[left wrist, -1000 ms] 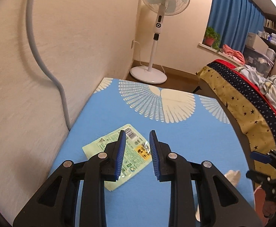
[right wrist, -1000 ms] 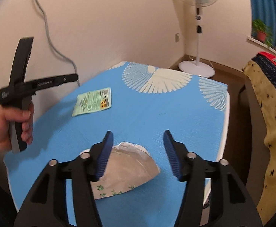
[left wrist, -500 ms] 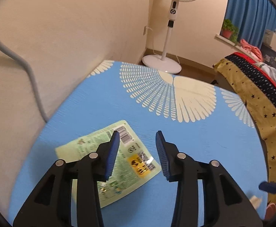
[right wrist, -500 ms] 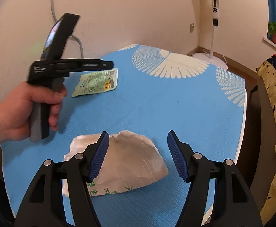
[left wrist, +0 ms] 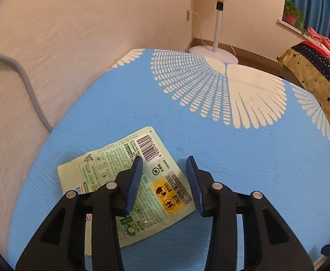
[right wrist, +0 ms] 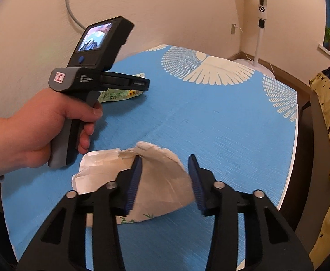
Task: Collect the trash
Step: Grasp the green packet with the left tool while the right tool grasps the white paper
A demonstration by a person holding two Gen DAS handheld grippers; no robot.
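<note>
Right wrist view: the right gripper [right wrist: 165,180] is seen closest, its jaws just narrowed yet apart, straddling a crumpled silvery-white wrapper [right wrist: 158,180] unpinched on the blue patterned tablecloth [right wrist: 221,124]. Farther along that tablecloth, the left gripper [left wrist: 165,180], jaws half spread, is poised over a flat green printed sachet [left wrist: 160,194]. Pickup is judged under way; lowering and closing are needed next.

The right gripper [right wrist: 165,178], its jaws just closing, straddles the silver wrapper [right wrist: 160,180] on the blue table [right wrist: 221,124]; beyond the wrapper, a hand [right wrist: 29,133] holds the left gripper [right wrist: 140,83].
</note>
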